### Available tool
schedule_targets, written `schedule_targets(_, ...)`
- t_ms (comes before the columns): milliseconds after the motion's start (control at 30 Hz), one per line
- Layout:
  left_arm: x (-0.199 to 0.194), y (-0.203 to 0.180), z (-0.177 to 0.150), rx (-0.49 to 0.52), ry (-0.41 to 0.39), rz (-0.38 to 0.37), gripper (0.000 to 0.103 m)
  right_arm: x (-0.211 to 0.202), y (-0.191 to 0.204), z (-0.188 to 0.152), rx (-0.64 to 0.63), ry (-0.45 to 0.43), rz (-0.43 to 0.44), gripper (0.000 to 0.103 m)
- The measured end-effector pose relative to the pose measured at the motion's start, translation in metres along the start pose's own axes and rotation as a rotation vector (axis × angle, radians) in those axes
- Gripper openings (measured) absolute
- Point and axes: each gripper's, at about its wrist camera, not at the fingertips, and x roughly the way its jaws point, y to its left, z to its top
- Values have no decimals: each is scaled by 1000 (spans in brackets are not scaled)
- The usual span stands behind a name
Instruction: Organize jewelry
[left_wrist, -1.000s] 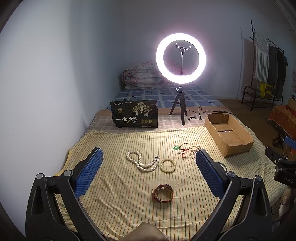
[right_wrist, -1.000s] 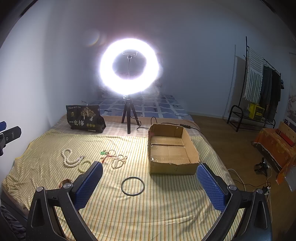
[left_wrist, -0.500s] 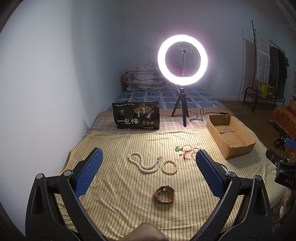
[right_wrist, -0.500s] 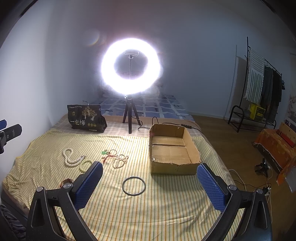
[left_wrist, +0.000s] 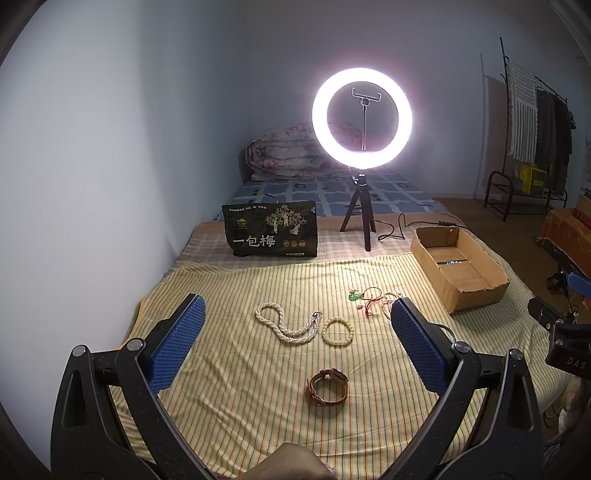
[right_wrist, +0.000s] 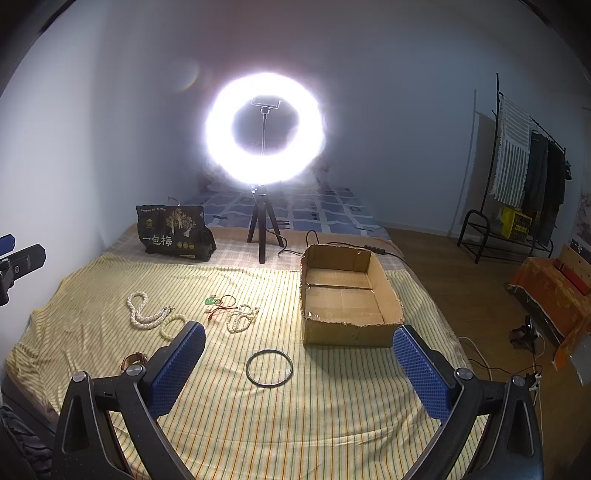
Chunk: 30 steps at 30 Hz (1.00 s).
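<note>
We held the left gripper (left_wrist: 295, 328) with its jaws spread wide and nothing between them, above the striped bedspread (left_wrist: 229, 387). Its view showed the brown leather watch (left_wrist: 328, 387) whole, with the twisted pearl necklace (left_wrist: 286, 326) and the pale bead bracelet (left_wrist: 337, 331) beyond it. The right gripper (right_wrist: 297, 350) was equally wide and empty. Only its view showed the dark bangle (right_wrist: 269, 368) lying near the front of the cardboard box (right_wrist: 347, 332), and the box's bare floor; there the watch was mostly hidden behind a finger. The ring light (right_wrist: 264, 142) glared in both.
</note>
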Motion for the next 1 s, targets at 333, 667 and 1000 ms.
schedule_targets(333,-1,-1,-1,-2,0,-3,102,0,0,0,0,0,0,103)
schedule_targets(667,0,-1,-2,2,5,-5,102,0,1,-1,-1,3,2,103)
schedule_targets(1000,9,-2,-1,5,28,-7,102,11,3,-1,6,35,15,103)
